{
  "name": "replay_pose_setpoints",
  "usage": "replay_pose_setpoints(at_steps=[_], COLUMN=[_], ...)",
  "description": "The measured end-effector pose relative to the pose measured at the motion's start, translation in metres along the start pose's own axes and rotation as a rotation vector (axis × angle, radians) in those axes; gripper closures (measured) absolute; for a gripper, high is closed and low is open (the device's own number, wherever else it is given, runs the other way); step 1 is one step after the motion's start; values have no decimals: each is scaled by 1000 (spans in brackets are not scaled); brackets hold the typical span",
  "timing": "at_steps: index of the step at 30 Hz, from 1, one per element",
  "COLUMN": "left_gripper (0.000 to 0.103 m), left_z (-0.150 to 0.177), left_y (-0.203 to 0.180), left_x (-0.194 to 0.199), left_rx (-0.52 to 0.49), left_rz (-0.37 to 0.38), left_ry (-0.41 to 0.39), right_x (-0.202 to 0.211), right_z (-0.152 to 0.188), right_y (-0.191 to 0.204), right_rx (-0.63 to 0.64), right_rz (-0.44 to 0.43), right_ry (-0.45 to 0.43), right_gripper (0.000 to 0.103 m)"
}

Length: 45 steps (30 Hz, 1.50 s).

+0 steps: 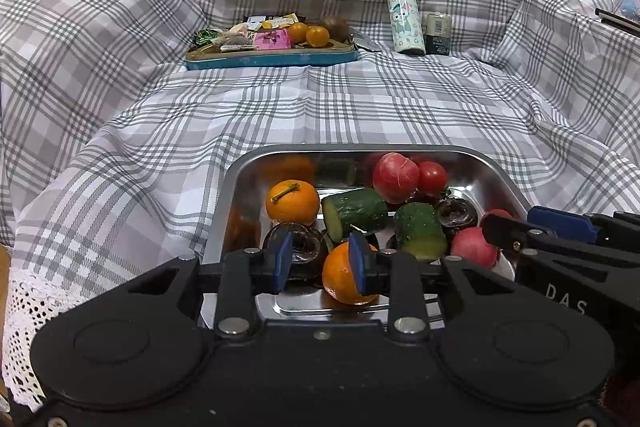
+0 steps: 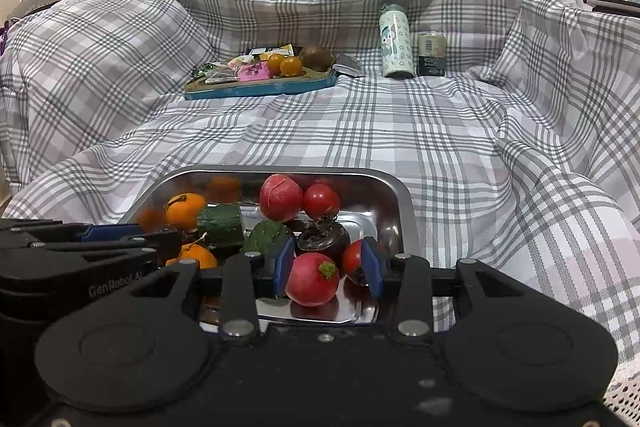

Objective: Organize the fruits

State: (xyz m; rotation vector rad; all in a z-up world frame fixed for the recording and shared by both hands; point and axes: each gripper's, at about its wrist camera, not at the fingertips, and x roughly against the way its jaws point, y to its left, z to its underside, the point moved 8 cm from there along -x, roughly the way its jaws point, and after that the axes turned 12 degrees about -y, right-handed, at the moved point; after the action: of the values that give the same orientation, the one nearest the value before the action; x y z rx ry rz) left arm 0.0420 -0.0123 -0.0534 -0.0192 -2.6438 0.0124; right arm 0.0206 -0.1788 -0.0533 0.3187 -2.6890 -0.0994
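Fruit fills the shiny steel tray (image 1: 496,171) that sits near the edge of the checked grey and white cloth (image 1: 320,107). In this near tray lie two round oranges, one at the back with a stalk (image 1: 293,201) and one at the front (image 1: 344,281), two short green cucumber pieces (image 1: 356,213), three round red radishes (image 2: 312,279), small red tomatoes (image 2: 320,201) and dark, shiny round fruits (image 2: 322,237).

Far back on the cloth sits a flat blue tray (image 1: 272,60) (it holds snack packets too), with two small oranges (image 1: 317,36) and a brown round fruit (image 1: 334,26) at its right end. A tall white bottle (image 1: 405,17) and a small dark can (image 1: 438,34) stand to the right of it.

The left gripper (image 1: 322,263) hovers low over the near side of the steel tray, its blue pads apart and holding nothing; the front orange peeks from behind the right-hand pad. The right gripper (image 2: 330,265) is also wide and empty, with a red radish showing between its pads.

Fruit is split between two trays, so the sorting looks unfinished, though which tray is the goal cannot be told. A pick would need the pads lowered on both sides of one round fruit and closed softly, since round things roll away.
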Motion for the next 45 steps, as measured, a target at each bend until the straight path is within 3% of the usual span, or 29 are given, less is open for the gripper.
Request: replay_pose_setpoints(at_steps=[40, 45], left_gripper=[64, 64], left_z=[-3, -6], left_y=[8, 12], left_x=[3, 5], left_rx=[72, 81], left_rz=[5, -15], left_ry=[3, -26], right_x=[0, 0], right_z=[1, 2], right_y=[0, 1], right_rx=[21, 31], right_rz=[-6, -9], right_ry=[7, 13], right_gripper=[62, 62])
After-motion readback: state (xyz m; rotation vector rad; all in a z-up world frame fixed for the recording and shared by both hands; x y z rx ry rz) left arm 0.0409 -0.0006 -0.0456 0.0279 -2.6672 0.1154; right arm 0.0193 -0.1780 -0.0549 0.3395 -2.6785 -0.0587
